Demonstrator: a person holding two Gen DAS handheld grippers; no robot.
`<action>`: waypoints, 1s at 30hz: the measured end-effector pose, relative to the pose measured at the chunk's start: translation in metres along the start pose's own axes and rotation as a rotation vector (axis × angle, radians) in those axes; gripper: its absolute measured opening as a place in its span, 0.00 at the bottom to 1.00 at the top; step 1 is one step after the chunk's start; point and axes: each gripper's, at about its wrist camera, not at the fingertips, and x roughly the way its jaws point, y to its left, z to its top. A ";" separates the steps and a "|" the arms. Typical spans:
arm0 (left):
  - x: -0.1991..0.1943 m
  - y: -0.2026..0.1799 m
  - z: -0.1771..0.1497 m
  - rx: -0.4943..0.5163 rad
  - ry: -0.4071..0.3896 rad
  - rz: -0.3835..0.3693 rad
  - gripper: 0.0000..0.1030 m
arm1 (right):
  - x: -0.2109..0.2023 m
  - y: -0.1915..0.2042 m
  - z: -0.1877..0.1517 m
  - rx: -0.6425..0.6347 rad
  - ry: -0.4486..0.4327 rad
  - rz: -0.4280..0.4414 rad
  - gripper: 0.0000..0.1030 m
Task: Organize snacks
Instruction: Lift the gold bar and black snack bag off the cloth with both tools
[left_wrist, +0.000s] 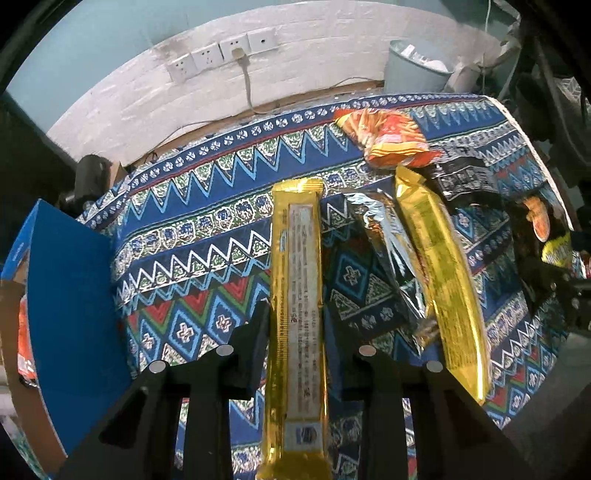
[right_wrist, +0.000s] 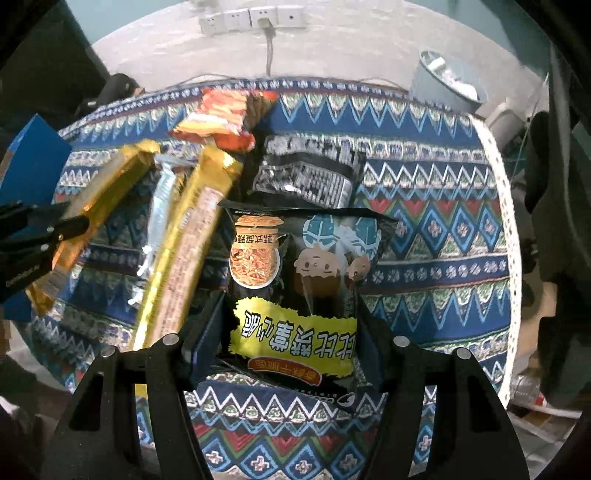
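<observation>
Gold foil fills the middle of the left wrist view: the left gripper (left_wrist: 295, 325) is clamped tight on a long gold snack bar (left_wrist: 297, 295), its pads pressing both long sides, and the bar hangs clear above the patterned tablecloth (left_wrist: 207, 236). In the right wrist view the same bar (right_wrist: 92, 206) shows at the left, pinched by that gripper (right_wrist: 74, 227).

Beside it, a second gold bar (left_wrist: 439, 258) lies on the cloth, with a silver-edged dark wrapper (left_wrist: 388, 240) between the two. An orange snack bag (left_wrist: 384, 136) sits near the far edge of the table, touching the top of the second bar. A black printed pouch (left_wrist: 461, 173) lies just right of it.

At the left, a blue cardboard box (left_wrist: 70, 288) stands with its flap upright, just beside the table's left edge; the cloth between box and held bar is bare.

The right gripper (right_wrist: 288, 332) holds a black snack bag with a yellow label (right_wrist: 295, 280), jaws about half spread and closed on its two sides, the bag lifted off the cloth. Right of this bag the cloth runs bare to the white lace trim (right_wrist: 506, 221) along the table's right edge. A grey bin (right_wrist: 443, 85) stands beyond the far corner, and wall sockets (right_wrist: 251, 18) sit behind.
</observation>
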 end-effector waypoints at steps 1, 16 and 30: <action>-0.003 0.000 -0.002 0.002 0.000 -0.004 0.11 | -0.003 0.001 0.001 -0.002 -0.005 0.001 0.63; 0.016 0.022 -0.001 -0.107 0.007 -0.046 0.62 | -0.017 0.031 0.011 -0.028 -0.044 0.028 0.63; 0.063 0.011 0.013 -0.109 0.079 -0.040 0.66 | 0.001 0.023 0.015 -0.007 -0.008 0.030 0.63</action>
